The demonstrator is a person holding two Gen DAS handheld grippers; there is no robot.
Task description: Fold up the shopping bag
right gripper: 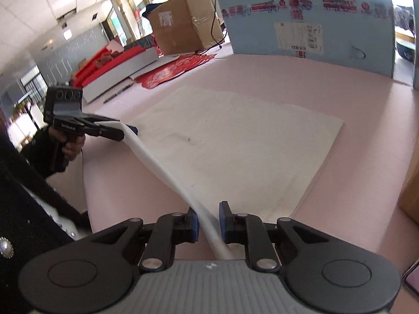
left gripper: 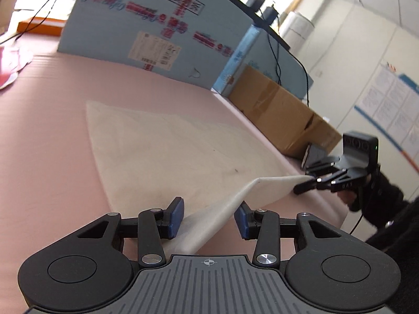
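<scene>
Shopping bag (left gripper: 167, 151), cream, flat on pink table (left gripper: 52, 144), near edge raised as a strip strung between both tools. Left tool (left gripper: 208, 218) parted, bag edge between pads (left gripper: 176, 216), touching the left pad only, no clamp seen. Right tool (right gripper: 208, 221) narrowed around the strip, small gaps beside it, grip not certain. Blue carton (right gripper: 301, 13) upright behind the bag, brown box (left gripper: 277, 110) beside the table edge.

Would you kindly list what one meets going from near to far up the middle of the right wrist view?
right gripper → lifted white bag edge → flat shopping bag → bare pink table → light blue carton.
</scene>
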